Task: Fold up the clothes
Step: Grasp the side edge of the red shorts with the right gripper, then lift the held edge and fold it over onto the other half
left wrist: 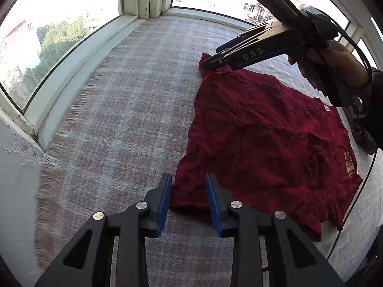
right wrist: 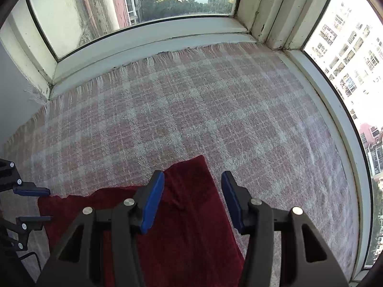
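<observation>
A dark red garment (left wrist: 263,131) lies spread flat on a pink-and-white plaid blanket (left wrist: 134,110). My left gripper (left wrist: 189,177) is low over the garment's near corner, its blue pads (left wrist: 165,201) standing apart on either side of the cloth edge without pinching it. My right gripper (left wrist: 206,63), held by a person's hand (left wrist: 335,57), points down at the far corner. In the right wrist view my right gripper (right wrist: 192,174) is open above that corner of the garment (right wrist: 186,215). My left gripper (right wrist: 40,204) shows at the left edge there.
The blanket's fringe (left wrist: 79,110) runs along the white sills of a bay window (left wrist: 71,55). A corner post (right wrist: 268,12) stands at the back. A black cable (left wrist: 354,191) trails across the garment's right side, beside a dark bundle of cloth (left wrist: 363,134).
</observation>
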### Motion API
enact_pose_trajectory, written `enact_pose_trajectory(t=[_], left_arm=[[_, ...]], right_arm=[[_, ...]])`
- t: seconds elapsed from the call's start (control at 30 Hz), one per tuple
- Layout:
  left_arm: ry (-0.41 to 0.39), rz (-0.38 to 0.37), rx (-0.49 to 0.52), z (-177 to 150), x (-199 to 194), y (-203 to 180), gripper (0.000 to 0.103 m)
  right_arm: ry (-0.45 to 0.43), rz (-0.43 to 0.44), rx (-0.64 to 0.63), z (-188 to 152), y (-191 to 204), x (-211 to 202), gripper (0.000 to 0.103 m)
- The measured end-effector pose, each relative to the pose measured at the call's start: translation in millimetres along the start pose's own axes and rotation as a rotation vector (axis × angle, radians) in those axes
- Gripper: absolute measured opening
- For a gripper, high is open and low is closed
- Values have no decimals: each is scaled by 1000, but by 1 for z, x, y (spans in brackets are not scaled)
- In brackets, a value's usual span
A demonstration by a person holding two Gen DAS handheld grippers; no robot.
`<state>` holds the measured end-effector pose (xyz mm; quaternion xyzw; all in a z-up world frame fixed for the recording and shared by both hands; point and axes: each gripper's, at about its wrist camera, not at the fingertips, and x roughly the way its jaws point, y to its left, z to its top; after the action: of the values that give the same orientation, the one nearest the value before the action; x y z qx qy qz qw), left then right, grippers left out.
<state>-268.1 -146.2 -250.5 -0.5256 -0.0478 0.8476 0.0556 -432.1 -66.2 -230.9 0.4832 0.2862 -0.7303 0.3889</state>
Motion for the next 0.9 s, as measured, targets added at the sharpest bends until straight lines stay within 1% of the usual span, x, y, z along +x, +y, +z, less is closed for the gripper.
enact_pose_trajectory(t=[0.03,0.1,0.17,0.27,0.4,0.5,0.57,0.77,0.9], left_arm=[[0,0,1,-1,1,0,18],[-6,-7,-4,-2,1,1,17],[-7,-18,0,-2,0,0,10],[-10,-22,7,-3,0,-1,6],[-10,-24,9,-3,-2,-2,5],[-12,-21,13,-2,-4,-3,5],[-14,-19,16,-2,-5,-3,5],[-20,-29,5,-3,-10,-3,5],[-21,-43,-5,-5,-14,-2,5]], right_arm=[[2,9,-3,1,0,2,49],[8,24,-9,2,1,7,49],[3,33,-11,4,0,11,48],[-2,58,3,7,-4,14,35],[6,57,5,12,-7,16,29],[6,25,2,16,-2,17,24],[-14,-4,-1,17,2,16,22],[-37,-24,-9,23,5,15,20],[-50,-11,5,24,2,12,20]])
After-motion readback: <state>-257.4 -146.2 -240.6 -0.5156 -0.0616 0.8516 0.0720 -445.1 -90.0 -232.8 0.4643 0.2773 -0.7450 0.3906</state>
